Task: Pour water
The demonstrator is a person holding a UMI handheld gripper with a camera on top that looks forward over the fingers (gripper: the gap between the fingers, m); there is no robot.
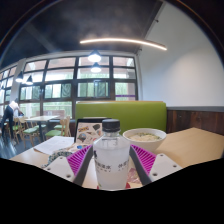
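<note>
bottle upright btwn fingers, bowl just beyond

Two light grey fingers on gripper, blocky shape. Magenta pads on inner faces. Small dark markings on finger bodies

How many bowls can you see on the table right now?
1. A white bowl sits on the table just beyond the bottle, which is held between the fingers. Others may be hidden behind the bottle.
</note>
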